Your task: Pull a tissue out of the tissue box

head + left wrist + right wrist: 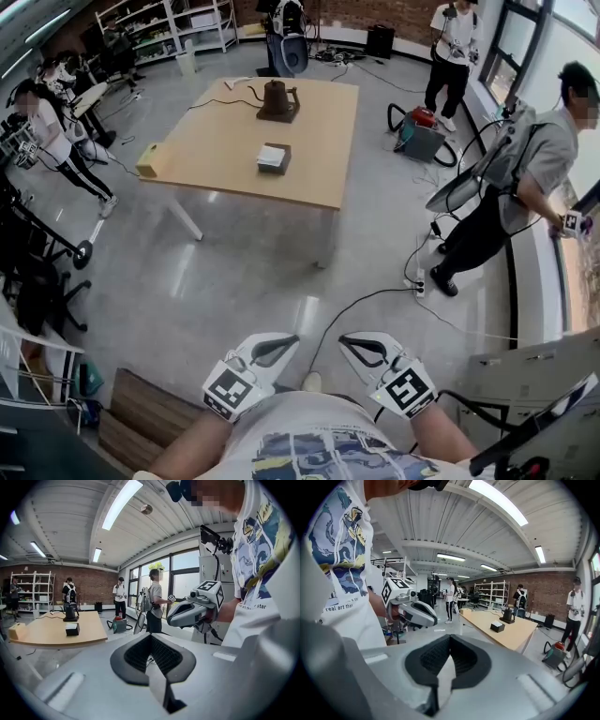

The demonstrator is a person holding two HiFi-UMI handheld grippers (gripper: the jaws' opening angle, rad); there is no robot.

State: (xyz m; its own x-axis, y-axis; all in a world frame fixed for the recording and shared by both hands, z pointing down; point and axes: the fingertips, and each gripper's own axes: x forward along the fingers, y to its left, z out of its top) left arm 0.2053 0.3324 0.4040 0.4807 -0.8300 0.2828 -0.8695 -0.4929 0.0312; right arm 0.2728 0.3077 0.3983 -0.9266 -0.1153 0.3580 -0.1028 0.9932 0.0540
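Tissue box [273,157]: sat on the far table [216,141], well apart from both grippers.
Left gripper [278,348]: clenched, empty.
Right gripper [360,348]: clenched, empty.
Progress: nothing begun; approach, grasp and pull remained.

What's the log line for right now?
left tool: shut, empty | right tool: shut, empty | tissue box: on table, untouched | stage: not started

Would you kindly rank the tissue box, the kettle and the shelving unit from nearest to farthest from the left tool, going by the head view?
1. Tissue box, mid-way along the table, ahead of the left tool.
2. Kettle, toward the same table's far end.
3. Shelving unit, by the back wall, upper left.
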